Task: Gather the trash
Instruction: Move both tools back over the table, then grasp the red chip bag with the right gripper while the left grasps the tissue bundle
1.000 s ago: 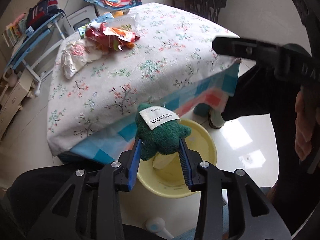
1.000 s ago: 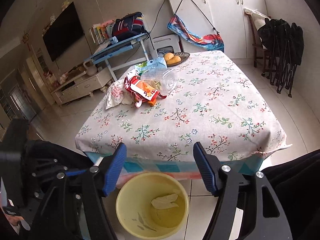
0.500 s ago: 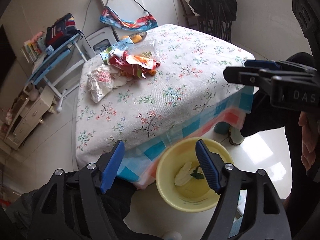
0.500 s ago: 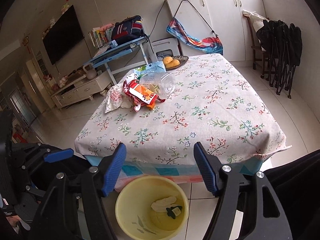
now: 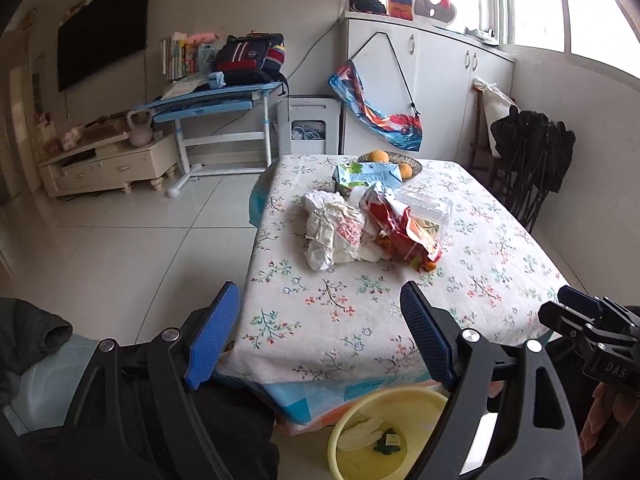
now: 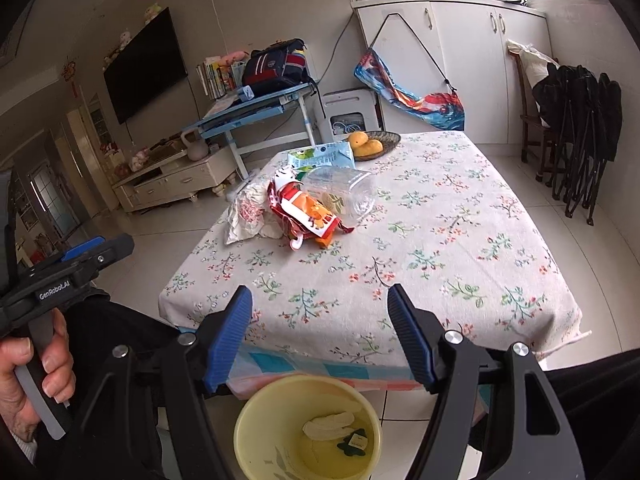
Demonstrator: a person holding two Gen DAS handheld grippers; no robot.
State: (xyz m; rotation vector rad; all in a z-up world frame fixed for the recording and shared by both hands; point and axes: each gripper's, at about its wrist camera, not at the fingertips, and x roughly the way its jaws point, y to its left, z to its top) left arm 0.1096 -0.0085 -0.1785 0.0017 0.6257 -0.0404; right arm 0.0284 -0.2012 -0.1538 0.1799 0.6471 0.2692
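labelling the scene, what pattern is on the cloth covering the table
Small floral sprigs on a pale tablecloth, clearest in the right wrist view.

White tile floor [image 5: 120,248], wall TV [image 5: 100,32], blue desk [image 5: 216,98], white cabinets [image 5: 440,80].

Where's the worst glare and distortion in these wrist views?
Left wrist view: the window at top right blows out white, and the cabinet edges bow. Right wrist view: more even light, a dark fisheye ring in the corners, and the table edges curve outward.
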